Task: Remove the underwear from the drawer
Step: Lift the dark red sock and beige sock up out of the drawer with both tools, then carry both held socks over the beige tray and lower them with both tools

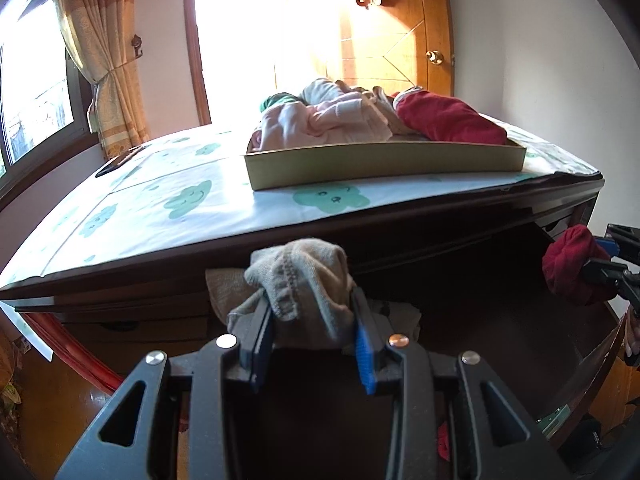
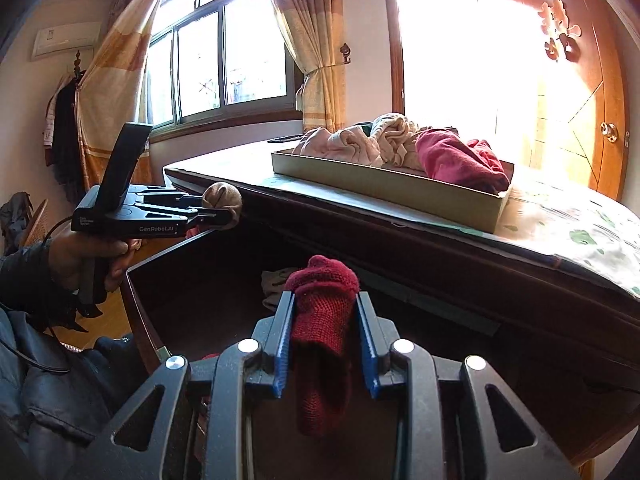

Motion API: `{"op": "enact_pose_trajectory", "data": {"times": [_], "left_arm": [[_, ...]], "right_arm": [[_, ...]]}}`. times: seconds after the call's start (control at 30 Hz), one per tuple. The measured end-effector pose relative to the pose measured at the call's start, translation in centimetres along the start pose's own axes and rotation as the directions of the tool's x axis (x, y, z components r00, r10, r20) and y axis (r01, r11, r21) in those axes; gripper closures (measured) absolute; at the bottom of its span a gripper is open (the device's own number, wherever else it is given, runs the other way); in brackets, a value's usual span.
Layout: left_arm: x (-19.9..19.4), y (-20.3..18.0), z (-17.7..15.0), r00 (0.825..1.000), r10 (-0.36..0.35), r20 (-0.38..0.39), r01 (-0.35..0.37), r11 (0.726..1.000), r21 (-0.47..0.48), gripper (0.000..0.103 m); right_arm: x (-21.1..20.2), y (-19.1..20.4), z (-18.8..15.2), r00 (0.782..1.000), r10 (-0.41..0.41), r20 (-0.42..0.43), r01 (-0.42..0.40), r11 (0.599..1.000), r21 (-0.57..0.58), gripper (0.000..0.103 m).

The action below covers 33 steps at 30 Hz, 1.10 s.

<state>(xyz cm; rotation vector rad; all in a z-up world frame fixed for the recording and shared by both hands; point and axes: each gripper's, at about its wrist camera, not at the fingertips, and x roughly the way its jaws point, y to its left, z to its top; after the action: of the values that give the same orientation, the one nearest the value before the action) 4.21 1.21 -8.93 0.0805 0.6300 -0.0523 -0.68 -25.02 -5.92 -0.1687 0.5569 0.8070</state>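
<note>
Two grippers, each clenched on one piece of underwear, both held over the open drawer [image 2: 168,268]. Left gripper [image 1: 314,320]: pads pinching a beige knit piece [image 1: 300,276], bunched into a soft lump above the fingertips, tail hanging below. Right gripper [image 2: 324,320]: closed on a dark red knit piece [image 2: 324,304], rolled top poking up between the fingers, rest dangling down toward the camera. Both pieces clear of the drawer floor, below the front edge of the worktop [image 1: 168,216]. More cloth left down in the drawer: a pale crumple [image 2: 276,284] behind the red piece.

On the worktop, a shallow cardboard tray [image 1: 384,164] already piled with pink, cream and red garments [image 1: 360,120]; probably the place for these two as well.

Handling, as a judgement: light, limp, stretchy knit, nothing fragile, little weight to fight. Likely to sag and swing, perhaps to snag on the drawer edge. Best taken at a thick bunched fold or hem, as now, not at a single thin layer prone to slipping out.
</note>
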Motion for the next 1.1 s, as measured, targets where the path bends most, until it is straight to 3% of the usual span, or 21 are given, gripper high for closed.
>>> {"op": "enact_pose_trajectory", "data": {"times": [1.1], "left_arm": [[-2.4, -2.6, 1.2, 0.992, -0.036, 0.125, 0.036, 0.999, 0.002, 0.069]], "right_arm": [[-2.0, -0.2, 1.1, 0.983, -0.023, 0.185, 0.016, 0.999, 0.038, 0.071]]}}
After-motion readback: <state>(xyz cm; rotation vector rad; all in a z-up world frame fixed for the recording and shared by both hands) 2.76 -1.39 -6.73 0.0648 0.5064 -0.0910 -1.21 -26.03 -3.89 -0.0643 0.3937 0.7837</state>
